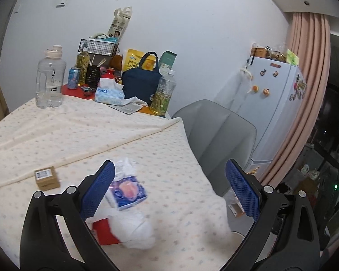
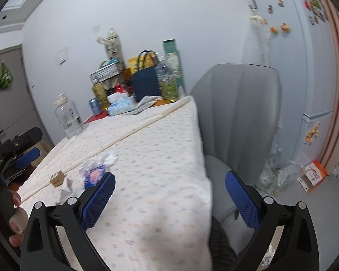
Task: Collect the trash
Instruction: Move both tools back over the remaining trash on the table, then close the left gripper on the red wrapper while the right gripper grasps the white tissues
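On the dotted tablecloth lie a blue tissue packet (image 1: pixel 127 190), crumpled white paper (image 1: pixel 137 230) over a red wrapper (image 1: pixel 106 232), and a small brown cardboard box (image 1: pixel 46 177). My left gripper (image 1: pixel 169 187) is open and empty, hovering just above and behind the tissue packet. In the right wrist view the packet (image 2: pixel 93 174), the box (image 2: pixel 57 178) and a crumpled paper (image 2: pixel 66 186) lie left of my right gripper (image 2: pixel 169 194), which is open and empty over the table's right edge. The left gripper (image 2: pixel 22 155) shows at the far left.
A grey chair (image 1: pixel 219 135) stands against the table's right side. The table's far end holds a clear jug (image 1: pixel 49 79), a tea bottle (image 1: pixel 165 92), a navy bag (image 1: pixel 140 83) and a tissue pack (image 1: pixel 109 93). A fridge (image 2: pixel 305 67) and clear bags (image 2: pixel 275 176) on the floor are at the right.
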Demonstrator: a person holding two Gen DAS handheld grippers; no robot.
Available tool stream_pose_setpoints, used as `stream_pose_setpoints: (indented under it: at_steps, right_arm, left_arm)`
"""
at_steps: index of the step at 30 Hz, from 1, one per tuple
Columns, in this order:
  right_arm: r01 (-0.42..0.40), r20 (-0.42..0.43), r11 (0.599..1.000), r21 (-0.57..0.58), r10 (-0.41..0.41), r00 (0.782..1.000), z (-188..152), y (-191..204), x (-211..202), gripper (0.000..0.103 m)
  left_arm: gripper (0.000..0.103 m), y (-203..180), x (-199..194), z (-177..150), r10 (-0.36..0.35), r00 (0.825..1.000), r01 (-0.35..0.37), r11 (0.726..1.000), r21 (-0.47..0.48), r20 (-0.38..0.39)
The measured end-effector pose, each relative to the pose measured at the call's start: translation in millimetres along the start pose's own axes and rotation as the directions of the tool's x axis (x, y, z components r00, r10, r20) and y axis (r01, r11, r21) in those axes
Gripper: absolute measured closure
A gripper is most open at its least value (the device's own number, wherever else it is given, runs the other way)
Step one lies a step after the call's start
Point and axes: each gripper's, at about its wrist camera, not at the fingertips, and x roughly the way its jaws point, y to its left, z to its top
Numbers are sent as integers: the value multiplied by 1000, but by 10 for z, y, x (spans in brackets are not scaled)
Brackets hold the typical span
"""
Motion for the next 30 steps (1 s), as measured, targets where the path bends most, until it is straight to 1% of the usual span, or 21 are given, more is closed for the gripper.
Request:
stream_pose_setpoints:
  at_steps: [1,4,7,8,10,13,14,16,19,21,23,24,26,30]
  right_arm:
    - [-8,-2,1000,-6,8,1000,-6,56,-1,7]
    - [-74,-41,997,-29,73,997,-14,235,47,7]
    - [-132,-88,990,-54,127,988,-35,428,111,7]
    - [-150,-102,986,-69,143,984,-49,510,133,7]
    - [-165,-123,982,-90,154,980,-73,620,170,8]
    - [-200,-179,975,-100,181,967,-120,750,265,18]
    - [-211,-200,972,-99,189,961,-147,795,308,19]
    - [-232,-231,968,-97,205,951,-189,869,365,20]
    - [-256,-253,961,-104,224,941,-238,971,422,20]
    - [-266,-268,957,-113,228,936,-266,1049,473,21]
    - [-279,-293,953,-116,236,927,-299,1111,539,26]
    - [-283,-306,952,-117,237,922,-319,1139,581,28]
    - [-292,-340,949,-117,238,910,-376,1199,691,34]
    - [-290,-405,952,-101,227,886,-523,1274,936,43]
  left_arm:
    - [6,44,-30,-3,-4,1000,4,1000,1,-1]
    - [6,219,-108,-24,39,999,-39,999,-15,-6]
    - [6,432,-147,-79,39,998,-41,997,-66,-39]
    - [6,511,-149,-105,50,997,-54,995,-78,-55]
    - [6,625,-164,-164,71,995,-77,993,-85,-77]
    - [6,763,-214,-240,88,991,-96,991,-90,-97]
    - [6,801,-233,-263,95,990,-104,990,-91,-100]
    - [6,877,-265,-301,105,989,-115,988,-98,-107]
    - [7,1033,-288,-376,112,985,-127,985,-117,-131]
    - [11,1085,-283,-411,115,983,-133,983,-124,-146]
    - [20,1125,-273,-452,115,979,-138,981,-133,-166]
    - [21,1150,-263,-476,115,977,-140,981,-135,-177]
    - [28,1181,-242,-516,114,974,-142,980,-139,-196]
    - [34,1211,-204,-590,108,967,-142,980,-141,-230]
